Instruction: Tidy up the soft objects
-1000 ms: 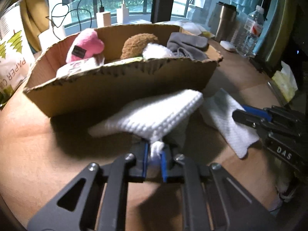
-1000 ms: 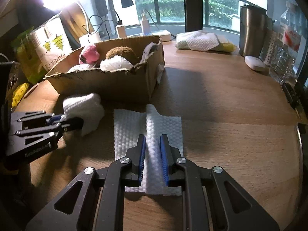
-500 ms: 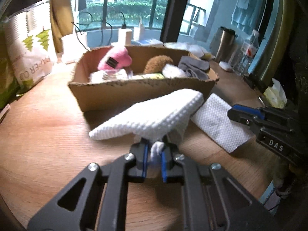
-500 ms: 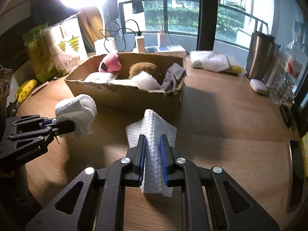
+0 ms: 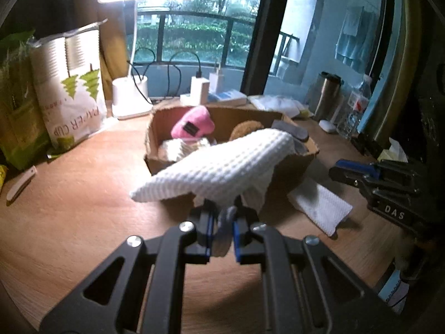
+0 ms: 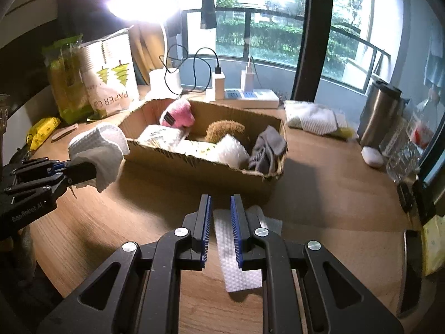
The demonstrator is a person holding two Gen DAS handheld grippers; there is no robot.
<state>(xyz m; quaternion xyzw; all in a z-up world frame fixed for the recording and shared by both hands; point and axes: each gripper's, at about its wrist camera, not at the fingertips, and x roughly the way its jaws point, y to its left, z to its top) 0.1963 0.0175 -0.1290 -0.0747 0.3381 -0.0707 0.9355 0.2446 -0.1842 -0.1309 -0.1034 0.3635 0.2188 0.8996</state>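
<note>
Waffle cloth (image 5: 222, 167) nr cardboard box (image 5: 294, 167)

The cardboard box (image 6: 194, 164) sits mid-table, plush toys (image 6: 178, 115) inside, paper-cup bag (image 6: 111, 75) behind its left end.

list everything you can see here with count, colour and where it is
box: 1, brown cardboard, mid table
pink plush: 1, pink, in box, left end
brown plush: 1, brown, in box, middle
grey cloth: 1, grey, in box, right end
waffle towel: 1, white, held up in front of the box
thin cloth: 1, white, hanging from the right jaws
paper cup bag: 1, white with green print, back left
flask: 1, steel, back right
chargers: 2, white, behind box
table: 1, wood
left hand-held gripper: 1, black, shut on waffle towel
right hand-held gripper: 1, black, shut on thin cloth
</note>
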